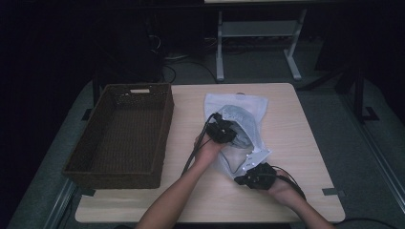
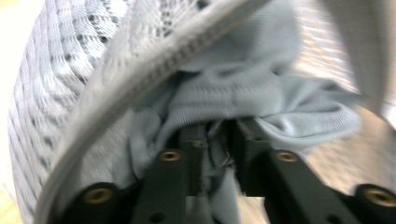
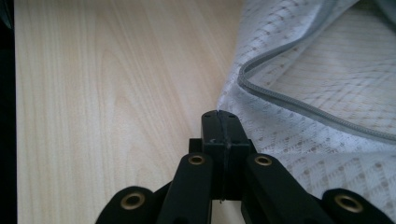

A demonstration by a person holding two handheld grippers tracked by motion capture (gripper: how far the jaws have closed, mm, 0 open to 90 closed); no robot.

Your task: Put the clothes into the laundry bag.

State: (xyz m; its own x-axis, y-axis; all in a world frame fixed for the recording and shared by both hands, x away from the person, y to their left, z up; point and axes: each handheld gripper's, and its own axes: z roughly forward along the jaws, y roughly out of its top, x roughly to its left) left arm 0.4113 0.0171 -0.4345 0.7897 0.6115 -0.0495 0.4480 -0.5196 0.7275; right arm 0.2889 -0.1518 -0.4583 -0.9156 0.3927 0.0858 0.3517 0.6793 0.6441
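Note:
A white mesh bag [image 1: 239,101] lies on the wooden table [image 1: 286,124] with a grey garment [image 1: 241,119] inside its open mouth. My left gripper [image 1: 231,129] reaches into that mouth. In the left gripper view the mesh bag [image 2: 56,79] and its zip edge [image 2: 154,70] arch over the grey garment [image 2: 233,88]. The left gripper [image 2: 218,128] has its jaws slightly apart with a fold of the garment loose between them. My right gripper [image 1: 239,180] sits at the bag's near corner. In the right gripper view the right gripper [image 3: 219,114] is shut, pinching the edge of the mesh bag [image 3: 317,70].
A dark woven basket [image 1: 162,138] stands on the left half of the table, with nothing in it. Bare tabletop lies to the right of the bag and along the near edge. Beyond the table are white desk legs [image 1: 219,52] and cables on the floor.

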